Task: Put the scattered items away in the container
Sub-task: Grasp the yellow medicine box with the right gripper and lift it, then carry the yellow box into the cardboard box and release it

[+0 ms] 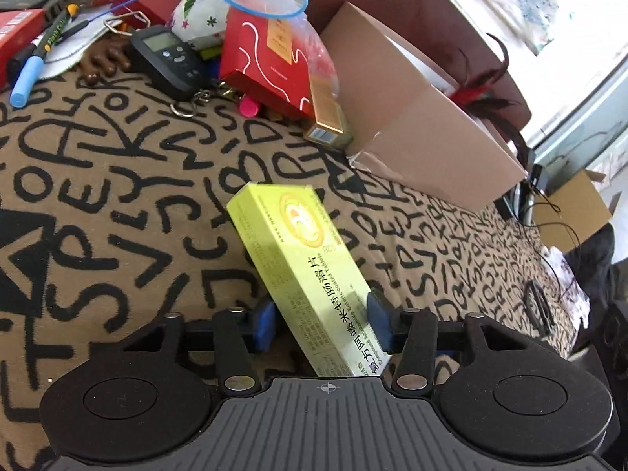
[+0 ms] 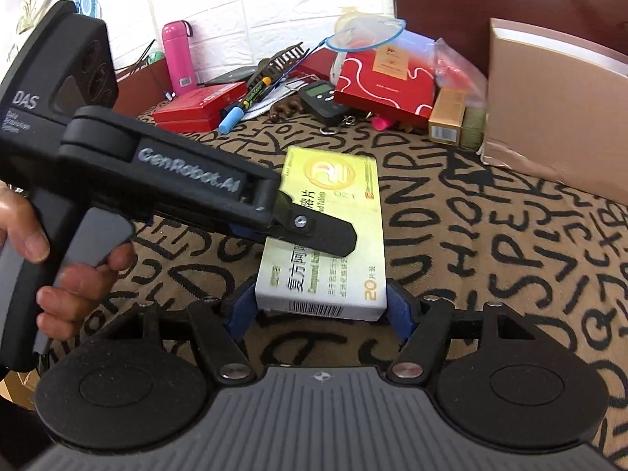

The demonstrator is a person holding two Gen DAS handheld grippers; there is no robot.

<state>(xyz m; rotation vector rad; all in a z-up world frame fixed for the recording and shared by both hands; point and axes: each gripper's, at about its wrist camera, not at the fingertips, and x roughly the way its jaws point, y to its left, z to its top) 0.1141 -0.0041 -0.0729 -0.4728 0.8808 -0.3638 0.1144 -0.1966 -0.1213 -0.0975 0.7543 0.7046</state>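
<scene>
Glossy cardboard medicine box (image 2: 333, 235); matt woven cloth (image 2: 490, 235).

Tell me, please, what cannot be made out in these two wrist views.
Cardboard box interior: both views, hidden by its own wall.
Medicine box small print: left wrist view, blurred.
Pink object: both views, mostly hidden beneath the red box.
</scene>
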